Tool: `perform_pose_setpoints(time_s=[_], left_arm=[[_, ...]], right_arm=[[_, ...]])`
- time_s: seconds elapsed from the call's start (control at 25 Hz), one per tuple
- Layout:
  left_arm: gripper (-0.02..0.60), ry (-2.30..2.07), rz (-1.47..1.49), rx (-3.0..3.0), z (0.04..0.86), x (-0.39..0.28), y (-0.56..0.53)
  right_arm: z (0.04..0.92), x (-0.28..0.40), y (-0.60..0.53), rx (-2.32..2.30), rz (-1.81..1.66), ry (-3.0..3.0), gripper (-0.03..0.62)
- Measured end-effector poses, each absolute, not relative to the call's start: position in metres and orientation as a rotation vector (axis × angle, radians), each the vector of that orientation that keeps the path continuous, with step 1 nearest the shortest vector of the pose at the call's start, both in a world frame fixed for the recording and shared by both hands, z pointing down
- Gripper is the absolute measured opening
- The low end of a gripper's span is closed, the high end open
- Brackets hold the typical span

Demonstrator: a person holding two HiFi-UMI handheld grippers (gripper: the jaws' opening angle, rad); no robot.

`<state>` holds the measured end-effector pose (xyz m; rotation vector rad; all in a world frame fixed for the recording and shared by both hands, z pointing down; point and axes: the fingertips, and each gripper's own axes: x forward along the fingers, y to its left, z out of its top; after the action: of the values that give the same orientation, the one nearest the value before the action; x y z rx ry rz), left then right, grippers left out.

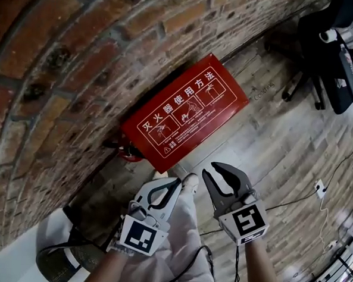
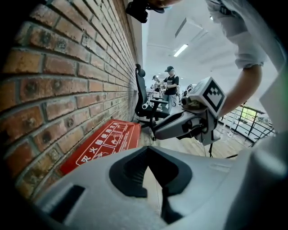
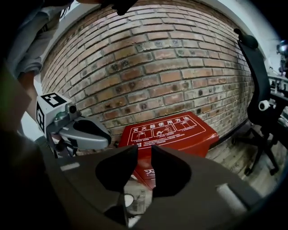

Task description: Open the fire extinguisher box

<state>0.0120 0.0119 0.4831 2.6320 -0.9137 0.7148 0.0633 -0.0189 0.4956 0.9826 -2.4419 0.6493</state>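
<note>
The red fire extinguisher box [image 1: 187,111] sat on the wooden floor [image 1: 271,149], at the floor's edge where it met the brick wall [image 1: 61,71], with its back against the bricks. Its lid, printed with white instruction panels, faced up and looked closed. A small dark and red thing at the box's left end was too unclear to name. The left gripper [image 1: 177,183] was held low over the floor, short of the box's near edge and apart from it. Its jaws were drawn together with the tips meeting and nothing between them. The right gripper [image 1: 210,168] hovered just beside it at about the same height, also clear of the box. Its jaws stood a little apart with a narrow gap between the tips. Nothing was held there; in the right gripper view only the box front and the floor showed through the gap. Both grippers pointed roughly towards the box and the wall. A black office chair [image 1: 334,52] stood farther along the wall, well apart from the box, and thin cables [image 1: 304,202] trailed over the floor to the right. In the left gripper view a person [image 2: 170,83] stood far off beyond the chair.
</note>
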Motion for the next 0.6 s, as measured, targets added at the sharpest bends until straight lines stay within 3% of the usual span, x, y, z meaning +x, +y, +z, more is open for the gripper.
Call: perform_pose_setpoints(time_s=[0.24,0.6], left_arm=[[-0.002,-0.899,0.747,2.600,0.526,0.011,0.023],[-0.002,-0.878,0.769,2.622,0.579,0.019,0.031]], right_arm=[[0.535,0.054,-0.021,0.939,0.773,-2.439,0.148],[0.580,0.040,-0.027,0.895,0.848,-2.471,0.196]])
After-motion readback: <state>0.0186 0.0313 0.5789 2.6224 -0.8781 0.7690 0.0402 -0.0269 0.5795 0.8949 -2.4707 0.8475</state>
